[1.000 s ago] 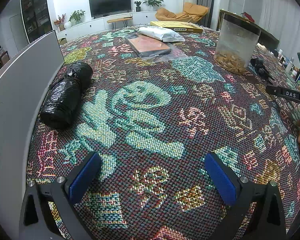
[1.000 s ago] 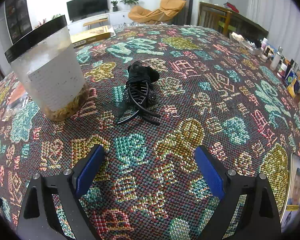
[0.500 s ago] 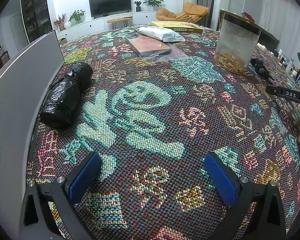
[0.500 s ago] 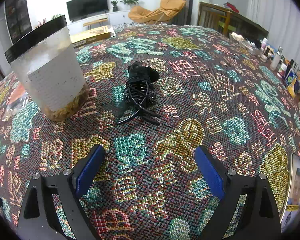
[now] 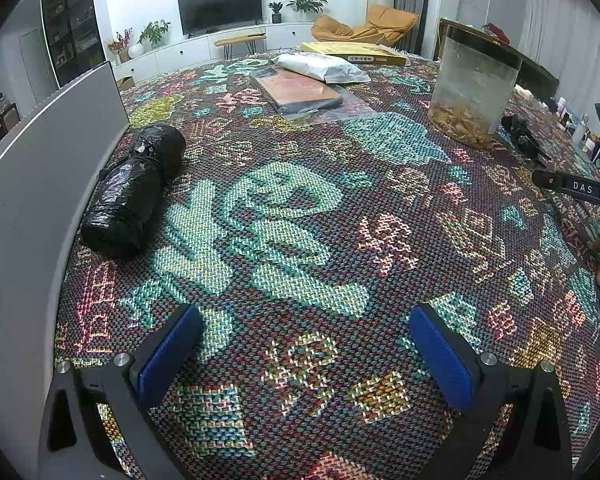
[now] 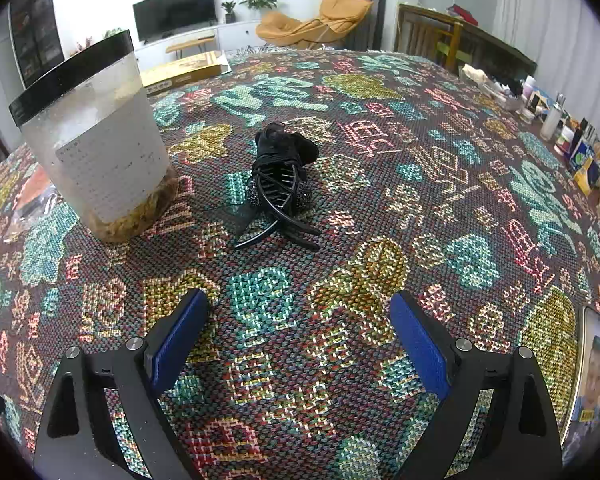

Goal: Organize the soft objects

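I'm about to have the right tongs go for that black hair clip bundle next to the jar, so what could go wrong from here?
The black hair clip has thin crossed prongs lying flat on the woven tablecloth; the open right tongs may snag the weave or pinch only one prong. The plastic jar stands close on its left, so a wide approach could nudge it.

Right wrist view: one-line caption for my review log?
Open right gripper hovers over the patterned cloth, facing a black hair clip beside a black-lidded plastic jar.
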